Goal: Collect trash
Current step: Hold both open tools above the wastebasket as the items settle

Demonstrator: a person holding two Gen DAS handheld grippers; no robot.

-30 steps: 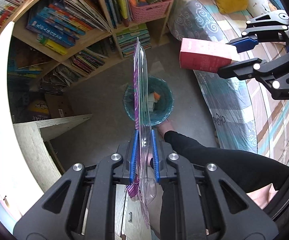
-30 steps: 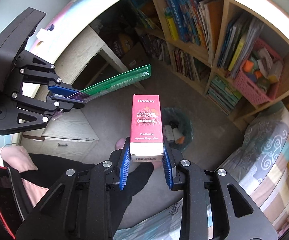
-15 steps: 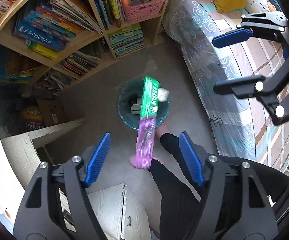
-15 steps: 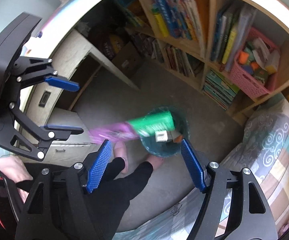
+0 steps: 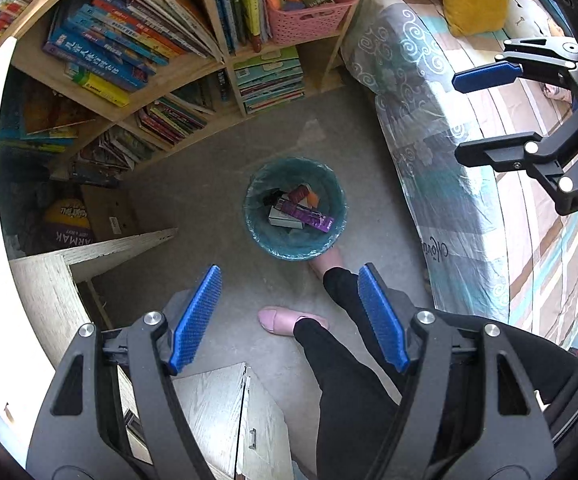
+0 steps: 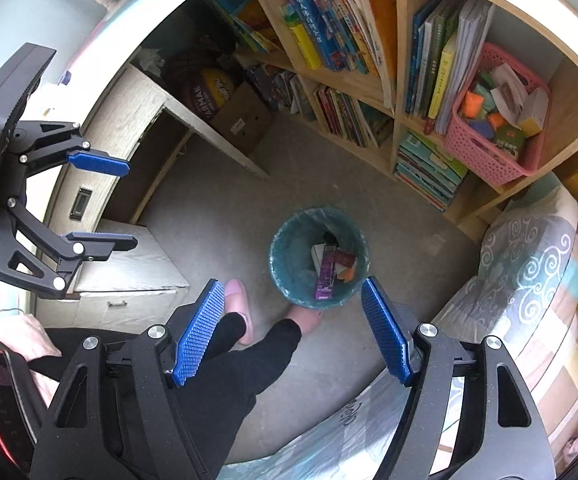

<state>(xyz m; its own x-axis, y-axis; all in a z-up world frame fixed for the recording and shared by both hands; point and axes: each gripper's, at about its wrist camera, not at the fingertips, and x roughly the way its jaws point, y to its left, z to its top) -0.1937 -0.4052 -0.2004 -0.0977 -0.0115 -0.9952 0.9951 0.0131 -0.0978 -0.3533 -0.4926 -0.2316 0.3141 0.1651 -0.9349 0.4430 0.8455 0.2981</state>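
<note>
We judge the trash here to be light stuff: the long flat purple plastic wrapper (image 5: 307, 213) looks thin, limp and a little slick, so we would pinch it across its narrow width near one end, while the small white and grey cardboard carton (image 5: 285, 220) under it looks stiff but easy to crush, best taken across its short sides. Both lie inside the round teal bin lined with a thin plastic bag (image 5: 257, 232), which stands on the grey floor straight ahead of and below our left gripper (image 5: 289, 312), together with an orange scrap (image 5: 313, 199) and some dark pieces we cannot identify. The left gripper's blue ribbed pads are spread wide with nothing between them, and our right gripper (image 6: 291, 328) is likewise wide and empty, the bin just beyond its fingertips and the wrapper (image 6: 326, 276) leaning along the inner wall
</note>
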